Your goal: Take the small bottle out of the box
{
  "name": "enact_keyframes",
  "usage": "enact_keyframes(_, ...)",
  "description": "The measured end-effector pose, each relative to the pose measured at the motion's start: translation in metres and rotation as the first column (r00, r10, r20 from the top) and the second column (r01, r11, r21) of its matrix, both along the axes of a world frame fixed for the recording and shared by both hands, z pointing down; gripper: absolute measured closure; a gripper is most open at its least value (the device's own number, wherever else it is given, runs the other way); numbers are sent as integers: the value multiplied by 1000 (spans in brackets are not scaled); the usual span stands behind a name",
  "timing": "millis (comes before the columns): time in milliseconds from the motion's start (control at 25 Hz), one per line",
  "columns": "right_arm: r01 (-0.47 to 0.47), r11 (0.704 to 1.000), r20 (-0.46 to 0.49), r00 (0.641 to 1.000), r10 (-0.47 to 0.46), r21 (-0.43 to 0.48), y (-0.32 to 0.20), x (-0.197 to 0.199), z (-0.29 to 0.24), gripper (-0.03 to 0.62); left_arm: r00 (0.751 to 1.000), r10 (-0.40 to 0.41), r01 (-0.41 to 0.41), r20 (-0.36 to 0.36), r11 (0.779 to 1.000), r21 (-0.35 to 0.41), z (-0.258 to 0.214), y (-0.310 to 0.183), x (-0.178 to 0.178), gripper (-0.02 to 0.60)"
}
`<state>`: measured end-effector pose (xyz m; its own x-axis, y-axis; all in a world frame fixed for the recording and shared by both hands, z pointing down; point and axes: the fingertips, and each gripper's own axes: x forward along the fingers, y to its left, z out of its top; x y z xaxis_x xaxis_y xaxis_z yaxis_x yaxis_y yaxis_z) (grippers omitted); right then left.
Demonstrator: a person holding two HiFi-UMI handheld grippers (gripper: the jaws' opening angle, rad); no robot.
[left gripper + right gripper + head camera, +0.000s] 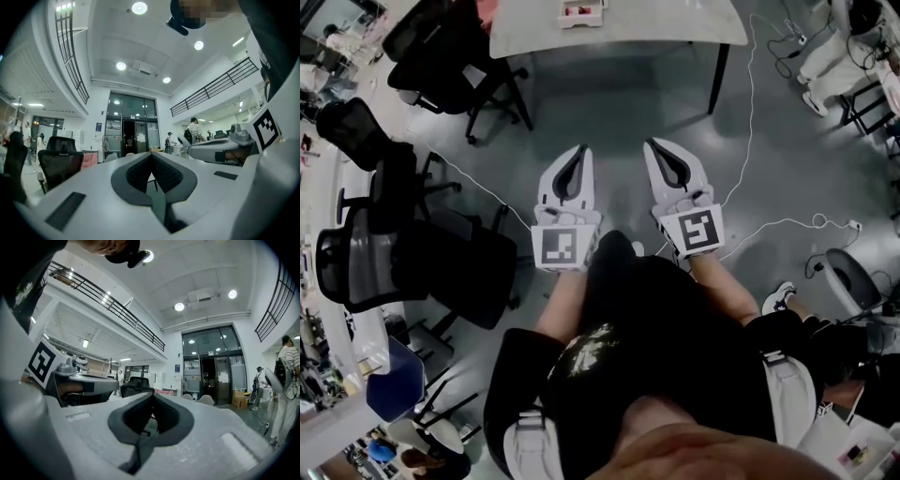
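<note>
1. I've got a small white box (581, 11) on the grey table (675, 28), right at the top edge of the head view. There's something reddish in it, but it's too small for me to make out the small bottle.
2. Both tools are well apart from that table. They're held out over the grey floor (769, 187) with their tips pointing toward it.
3. The left gripper (580, 150) has its jaws pressed together tip to tip, with nothing between them. Its own view shows the same closed pads.
4. It's the same for the right gripper (652, 143): jaws fully together and empty.
5. The two sit side by side, near each other but not touching, with their marker cubes facing up at the head camera.
6. Black office chairs (459, 66) crowd the left side, and a white cable (750, 122) trails across the floor to the right.
7. Both gripper views look out at tall glass doors (129, 136).
</note>
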<state>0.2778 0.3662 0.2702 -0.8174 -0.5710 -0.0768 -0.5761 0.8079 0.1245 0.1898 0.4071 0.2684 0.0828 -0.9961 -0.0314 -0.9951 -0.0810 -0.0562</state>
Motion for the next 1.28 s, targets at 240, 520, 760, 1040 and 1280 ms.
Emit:
enact_keyframes(240,37,999,-19,999,-37,-12,5,-12,1,600,996,-45,42,75,998,46,7,8,-26,568)
enact_keyframes(520,64,998,-6,998,-64,14,-3,-30,5,600,992,-96,92,85,994,51,9,12,-49,568)
enact_keyframes(760,75,997,0,997,-75,7,-24,-52,6,599,991,-117,115,62,993,25,6,-4,-66,568)
enact_keyframes(1040,57,998,-1,998,-57,16,-43,-65,8,600,992,-119,118,32,993,26,6,-26,-83,568)
enact_keyframes(1280,45,999,-15,999,-45,8,-87,-86,12,599,995,-98,98,20,995,9,12,-73,-102,568)
